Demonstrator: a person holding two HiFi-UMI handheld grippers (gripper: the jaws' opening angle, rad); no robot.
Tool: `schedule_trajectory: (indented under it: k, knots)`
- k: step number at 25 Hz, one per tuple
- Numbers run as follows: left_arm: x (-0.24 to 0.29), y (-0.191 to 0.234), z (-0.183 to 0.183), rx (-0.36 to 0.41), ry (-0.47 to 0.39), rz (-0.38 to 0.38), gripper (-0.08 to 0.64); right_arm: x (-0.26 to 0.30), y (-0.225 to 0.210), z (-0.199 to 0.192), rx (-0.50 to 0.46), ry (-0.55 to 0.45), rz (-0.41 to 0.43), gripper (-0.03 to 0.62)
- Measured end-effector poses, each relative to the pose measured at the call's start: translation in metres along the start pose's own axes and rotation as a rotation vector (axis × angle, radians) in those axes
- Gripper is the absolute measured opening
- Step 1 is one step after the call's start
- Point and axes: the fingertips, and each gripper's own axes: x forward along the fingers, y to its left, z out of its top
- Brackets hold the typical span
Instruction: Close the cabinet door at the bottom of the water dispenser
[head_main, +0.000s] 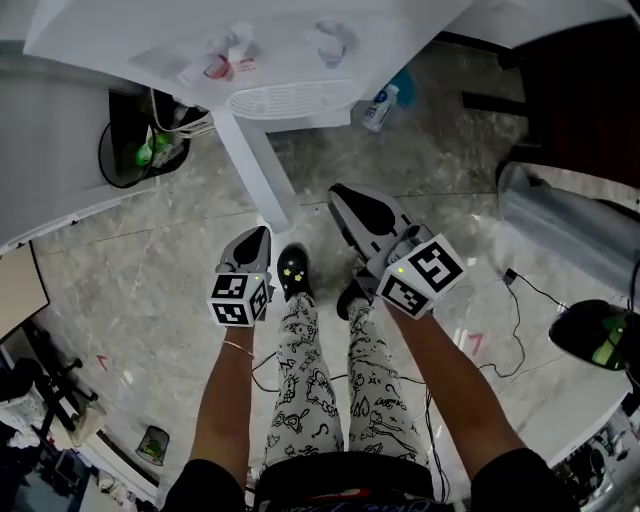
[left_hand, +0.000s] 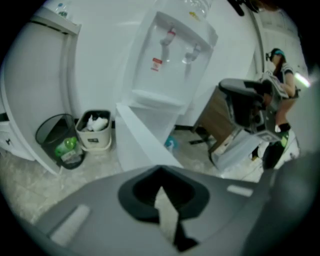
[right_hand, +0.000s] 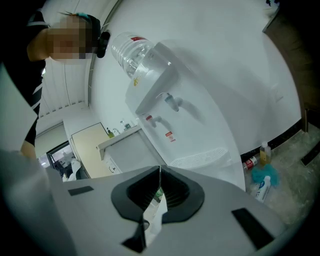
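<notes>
The white water dispenser (head_main: 270, 45) stands ahead of me, with its two taps and drip tray (head_main: 290, 100). Its bottom cabinet door (head_main: 255, 160) swings out open towards me, a narrow white panel over the floor. My left gripper (head_main: 262, 232) hangs just short of the door's free edge, jaws shut and empty. To the right of the door my right gripper (head_main: 340, 192) is also shut on nothing. The left gripper view shows the open door (left_hand: 140, 145) straight beyond the gripper (left_hand: 160, 174). In the right gripper view the gripper (right_hand: 160, 170) points at the dispenser (right_hand: 185, 125) and its bottle (right_hand: 131, 52).
A black bin (head_main: 135, 150) and a beige bin (left_hand: 94, 130) stand left of the dispenser. Bottles (head_main: 380, 105) lie on the floor to its right. My shoes (head_main: 293, 270) are between the grippers. A cable (head_main: 520, 320) crosses the floor at right. An office chair (left_hand: 245, 105) and another person (left_hand: 277, 75) are further right.
</notes>
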Motion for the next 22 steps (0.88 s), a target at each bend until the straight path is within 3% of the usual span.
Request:
schedule_trajectory:
  k: [12,22]
  knots:
    - [0.031,0.009,-0.02,0.065,0.022,-0.036,-0.003,-0.014,0.002,-0.018,0.037,-0.023,-0.022,0.017]
    - [0.078,-0.043,0.011,0.232,0.056,-0.194,-0.003,-0.024,-0.022,-0.009,0.056,-0.064,-0.089,0.017]
